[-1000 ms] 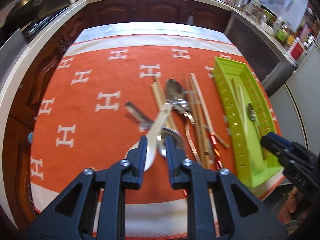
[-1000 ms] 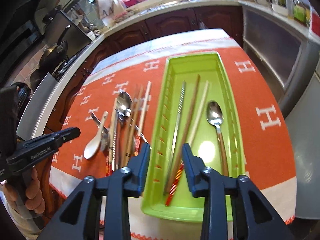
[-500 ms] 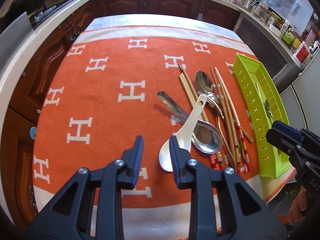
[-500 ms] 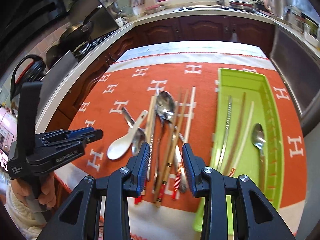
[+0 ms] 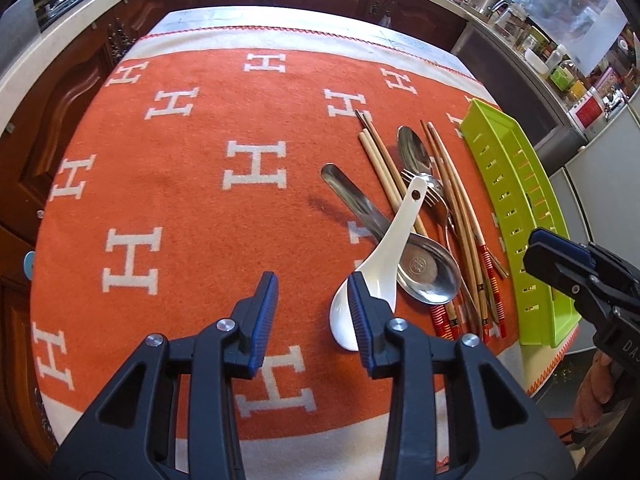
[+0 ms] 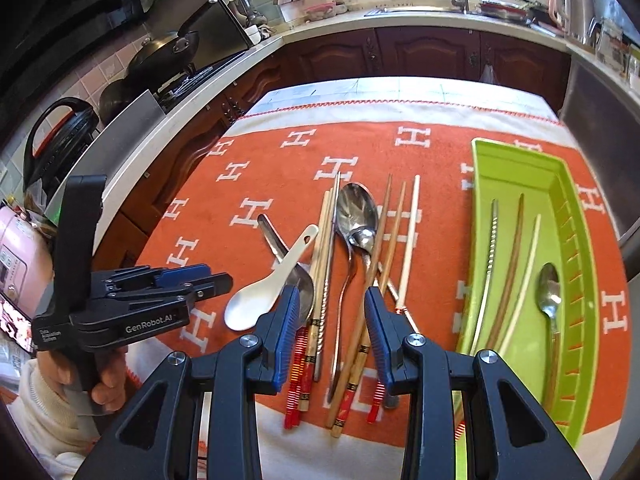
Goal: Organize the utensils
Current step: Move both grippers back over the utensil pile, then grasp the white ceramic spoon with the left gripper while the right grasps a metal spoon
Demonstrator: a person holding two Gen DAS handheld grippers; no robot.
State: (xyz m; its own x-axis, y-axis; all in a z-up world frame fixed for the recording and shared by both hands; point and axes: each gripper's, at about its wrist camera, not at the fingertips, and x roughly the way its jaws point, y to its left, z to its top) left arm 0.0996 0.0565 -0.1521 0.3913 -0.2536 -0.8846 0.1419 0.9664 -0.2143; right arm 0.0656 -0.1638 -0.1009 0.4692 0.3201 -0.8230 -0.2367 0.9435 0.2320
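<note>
Jaws wider than before, empty.

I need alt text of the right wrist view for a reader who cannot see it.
An open right gripper hangs over a pile of chopsticks and spoons on an orange cloth. A white spoon lies at the pile's left, and a green tray on the right holds three chopsticks and one spoon. The left gripper is at far left.

An orange blanket point(image 6: 280, 168) with white H marks covers the table. On it lie a green tray point(image 6: 478, 216), loose chopsticks point(image 6: 394, 220), metal spoons point(image 6: 356, 208) and a white spoon point(image 6: 256, 304).
</note>
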